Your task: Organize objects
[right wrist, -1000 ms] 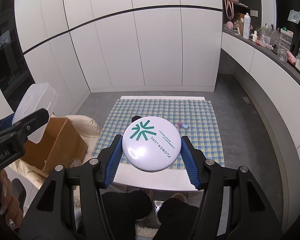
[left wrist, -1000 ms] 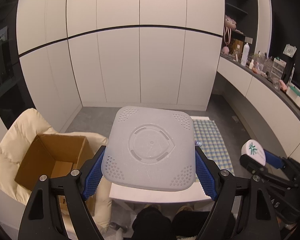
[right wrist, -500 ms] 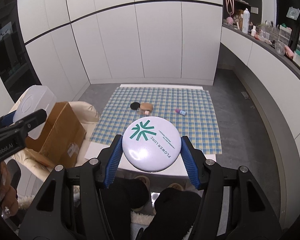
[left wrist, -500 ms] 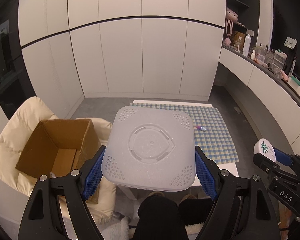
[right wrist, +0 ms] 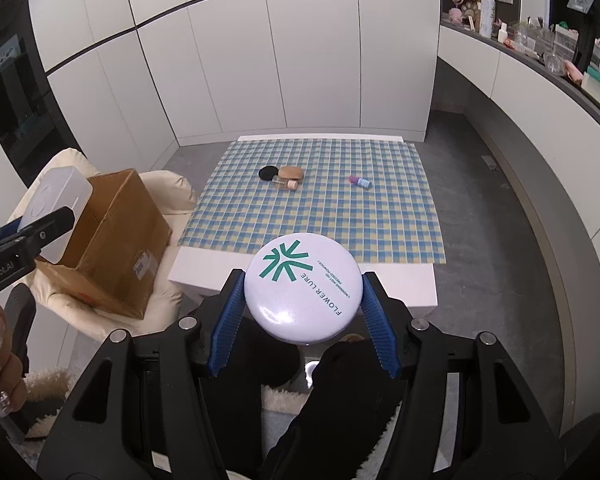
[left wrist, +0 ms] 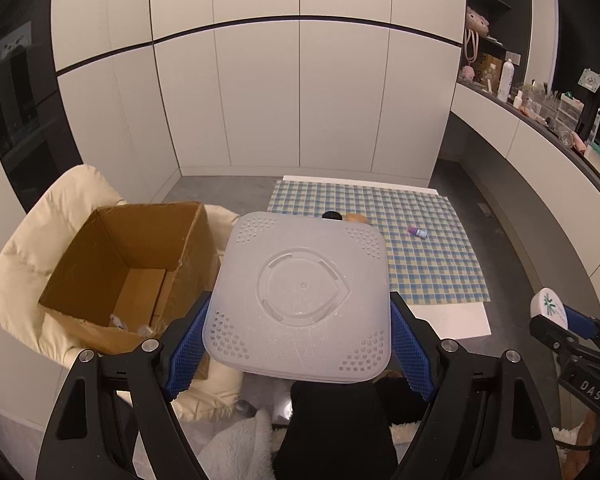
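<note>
Your right gripper [right wrist: 302, 314] pinches a round white compact [right wrist: 303, 286] between its blue ribbed pads; the lid carries a teal branching logo and the words "FLOWER LURE", with two lines of smaller print beside it that are too fine to read. Your left gripper [left wrist: 300, 344] clamps a square translucent plastic container [left wrist: 300, 298] by its two sides — its moulded underside, with a ring in the middle and dotted corners, faces the camera.

Both are held in the air short of the low white table [right wrist: 400, 284], above your dark-trousered knees. The blue-and-yellow checked cloth [right wrist: 320, 216] covers most of the tabletop.

The right view shows the cloth's contents plainly: a black round pad [right wrist: 269, 173], a tan oval item [right wrist: 291, 172] touching a small clear bottle [right wrist: 286, 183], and, well apart to the right, a small pink-and-blue tube [right wrist: 360, 181]. In the left view the container hides most of the group; only the tube [left wrist: 418, 232] is clear there.

The left view looks into the open cardboard box [left wrist: 128, 264] on the cream cushioned seat [left wrist: 28, 252], where a few small items lie at the bottom. The right view shows only the box's outside, with a printed label too small to read, and your left hand [right wrist: 2, 372] at its edge. "DAS" is printed on the right gripper's body in the left view — part of "Robot.AI" on the left gripper's in the right view.
</note>
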